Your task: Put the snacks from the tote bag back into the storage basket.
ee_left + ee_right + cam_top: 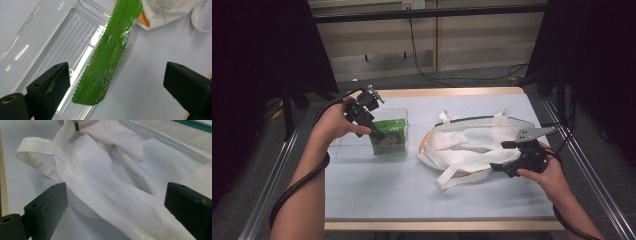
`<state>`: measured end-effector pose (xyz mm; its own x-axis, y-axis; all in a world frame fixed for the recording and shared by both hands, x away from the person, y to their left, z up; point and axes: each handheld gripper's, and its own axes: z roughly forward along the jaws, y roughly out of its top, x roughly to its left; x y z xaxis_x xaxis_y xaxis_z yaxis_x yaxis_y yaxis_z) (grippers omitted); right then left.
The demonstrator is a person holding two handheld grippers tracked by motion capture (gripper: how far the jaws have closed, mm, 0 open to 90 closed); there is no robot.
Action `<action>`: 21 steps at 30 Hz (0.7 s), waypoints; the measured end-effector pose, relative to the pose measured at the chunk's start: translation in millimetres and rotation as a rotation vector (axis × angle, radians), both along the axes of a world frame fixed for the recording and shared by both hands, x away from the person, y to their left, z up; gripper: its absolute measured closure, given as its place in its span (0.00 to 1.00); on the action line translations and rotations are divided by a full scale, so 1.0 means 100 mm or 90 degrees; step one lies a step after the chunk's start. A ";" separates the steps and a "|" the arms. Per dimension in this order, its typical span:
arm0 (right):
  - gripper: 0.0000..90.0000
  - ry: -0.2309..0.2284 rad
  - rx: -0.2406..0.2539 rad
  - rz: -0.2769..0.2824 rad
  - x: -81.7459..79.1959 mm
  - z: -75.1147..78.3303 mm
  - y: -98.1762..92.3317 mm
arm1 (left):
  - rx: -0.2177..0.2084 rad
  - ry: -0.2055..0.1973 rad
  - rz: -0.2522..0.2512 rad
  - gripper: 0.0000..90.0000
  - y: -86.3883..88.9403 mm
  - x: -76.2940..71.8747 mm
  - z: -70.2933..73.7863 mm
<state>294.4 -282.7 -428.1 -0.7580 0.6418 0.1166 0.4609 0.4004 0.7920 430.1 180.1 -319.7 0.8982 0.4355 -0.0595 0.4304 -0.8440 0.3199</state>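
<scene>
**Green packet in the clear tray**

The left gripper (379, 134) is over the clear tray (343, 150). Its jaws are wide apart and hold nothing. The green packet (107, 57) leans in the tray, at the end near the white bag (472, 145). The right gripper (499, 167) is at the bag's edge. Its jaws are apart too, with the cloth between them but not pinched. Everything lies on the blue table (402, 190).

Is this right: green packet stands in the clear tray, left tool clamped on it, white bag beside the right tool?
Not quite. The left tool is open, not clamped: in the left gripper view its jaws stand wide apart, neither touching the green packet. The rest holds: the packet stands in the clear tray, and the white bag lies by the right tool.
</scene>
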 end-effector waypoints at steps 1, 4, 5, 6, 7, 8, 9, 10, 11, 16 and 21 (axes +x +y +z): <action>0.05 -0.001 -0.003 0.001 0.00 0.00 0.01 | 0.001 -0.001 -0.001 0.08 0.02 0.00 -0.01; 0.05 0.002 -0.005 0.006 0.00 -0.01 0.02 | -0.015 -0.002 0.033 0.08 0.10 -0.02 -0.03; 0.05 0.002 -0.005 0.006 0.00 -0.01 0.02 | -0.015 -0.002 0.033 0.08 0.10 -0.02 -0.03; 0.05 0.002 -0.004 0.007 0.00 -0.01 0.02 | -0.006 -0.002 0.018 0.08 0.13 -0.01 -0.03; 0.05 0.002 -0.003 0.008 0.00 -0.01 0.02 | -0.017 -0.001 0.028 0.08 0.15 -0.04 -0.05; 0.05 0.001 -0.003 0.007 0.01 -0.01 0.02 | -0.012 0.002 0.022 0.08 0.16 -0.04 -0.05; 0.05 0.001 -0.003 0.007 0.01 -0.01 0.02 | -0.016 0.000 0.029 0.08 0.17 -0.06 -0.07; 0.05 0.001 -0.005 0.007 0.01 -0.01 0.03 | -0.016 0.000 0.027 0.08 0.18 -0.06 -0.08; 0.05 0.002 -0.005 0.008 0.01 -0.01 0.03 | -0.015 0.002 0.022 0.08 0.18 -0.07 -0.09; 0.05 0.003 -0.006 0.014 0.02 -0.02 0.06 | -0.031 0.001 0.035 0.08 0.22 -0.12 -0.14; 0.05 0.002 -0.003 0.020 0.04 -0.01 0.08 | -0.028 0.003 0.029 0.08 0.24 -0.17 -0.15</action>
